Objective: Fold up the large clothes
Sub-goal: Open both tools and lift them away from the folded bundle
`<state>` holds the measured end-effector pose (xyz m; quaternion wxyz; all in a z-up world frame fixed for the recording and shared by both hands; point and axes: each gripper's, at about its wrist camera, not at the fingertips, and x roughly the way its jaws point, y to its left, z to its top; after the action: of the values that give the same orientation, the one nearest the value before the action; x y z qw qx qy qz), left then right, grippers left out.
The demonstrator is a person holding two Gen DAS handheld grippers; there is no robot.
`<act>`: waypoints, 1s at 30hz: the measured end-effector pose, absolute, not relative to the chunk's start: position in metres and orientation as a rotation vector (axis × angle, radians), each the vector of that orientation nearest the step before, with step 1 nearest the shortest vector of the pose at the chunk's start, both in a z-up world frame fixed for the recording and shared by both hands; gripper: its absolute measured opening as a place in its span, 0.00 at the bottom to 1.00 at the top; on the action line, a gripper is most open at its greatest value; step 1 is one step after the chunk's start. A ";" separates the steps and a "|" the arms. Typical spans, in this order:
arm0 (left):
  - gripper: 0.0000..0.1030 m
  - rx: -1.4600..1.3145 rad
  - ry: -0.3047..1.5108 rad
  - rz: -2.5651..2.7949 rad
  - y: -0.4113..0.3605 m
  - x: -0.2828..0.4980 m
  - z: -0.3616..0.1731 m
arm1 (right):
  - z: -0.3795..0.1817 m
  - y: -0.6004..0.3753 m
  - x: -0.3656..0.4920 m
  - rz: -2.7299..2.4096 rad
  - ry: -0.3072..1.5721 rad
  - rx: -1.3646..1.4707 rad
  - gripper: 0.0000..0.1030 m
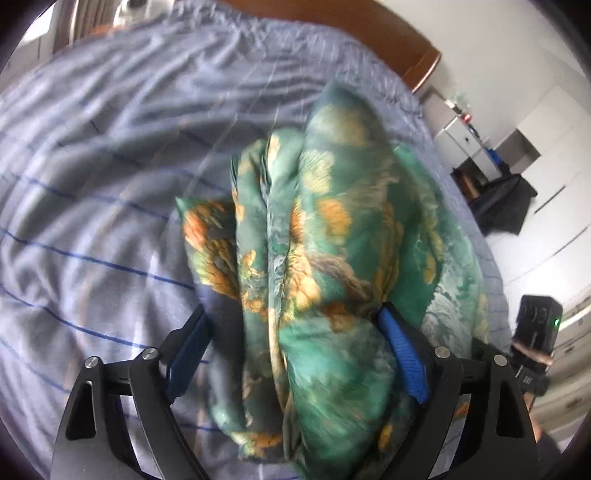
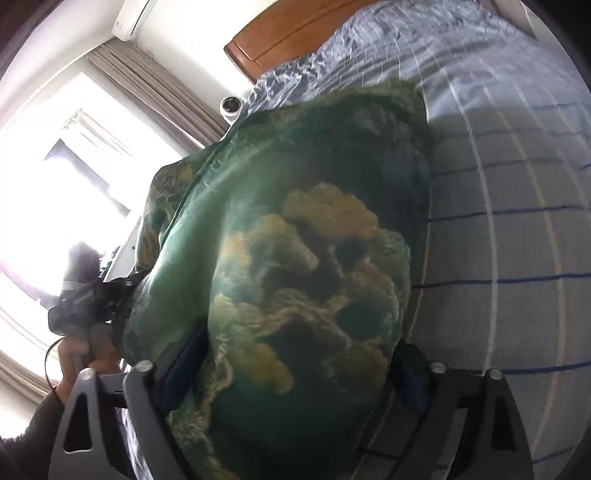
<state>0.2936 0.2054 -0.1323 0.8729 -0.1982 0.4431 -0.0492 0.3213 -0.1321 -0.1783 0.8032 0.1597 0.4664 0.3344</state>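
Note:
A large green garment with orange and yellow flower print [image 1: 317, 266] lies bunched in thick folds on a bed. My left gripper [image 1: 295, 354] has its blue-padded fingers on either side of a thick bundle of the cloth and holds it. In the right wrist view the same green garment [image 2: 295, 266] fills the middle, draped over and between the fingers of my right gripper [image 2: 291, 373], which holds it. The fingertips of both grippers are partly hidden by cloth.
The bed has a grey-blue sheet with thin blue and white lines [image 1: 110, 155] and a wooden headboard [image 2: 295, 29]. White cabinets [image 1: 546, 155] and a black device [image 1: 535, 332] stand to the right. A bright window with curtains [image 2: 74, 166] is at the left.

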 end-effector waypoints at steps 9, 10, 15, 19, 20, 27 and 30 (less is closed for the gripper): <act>0.99 0.067 0.605 0.113 0.144 0.196 -0.056 | -0.109 -0.138 0.251 0.523 0.733 -0.052 0.89; 0.99 0.096 0.579 0.132 0.135 0.184 -0.053 | -0.098 -0.138 0.234 0.496 0.680 -0.109 0.89; 1.00 0.152 0.479 0.188 0.105 0.145 -0.041 | -0.053 -0.152 0.156 0.371 0.434 -0.214 0.89; 1.00 0.165 0.455 0.201 0.086 0.121 -0.035 | -0.042 -0.159 0.124 0.289 0.401 -0.233 0.97; 1.00 0.155 0.462 0.189 0.084 0.119 -0.034 | -0.043 -0.158 0.117 0.292 0.423 -0.247 0.97; 1.00 -0.030 0.640 0.107 0.081 0.094 -0.041 | -0.043 -0.142 0.089 0.256 0.620 -0.222 0.97; 1.00 -0.096 0.709 0.110 0.083 0.086 -0.050 | -0.036 -0.141 0.075 0.254 0.653 -0.176 0.97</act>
<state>0.0863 0.0834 -0.0499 0.9352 -0.0471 0.3469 0.0539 0.0748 -0.1409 -0.0357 0.9355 -0.0860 0.3194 0.1242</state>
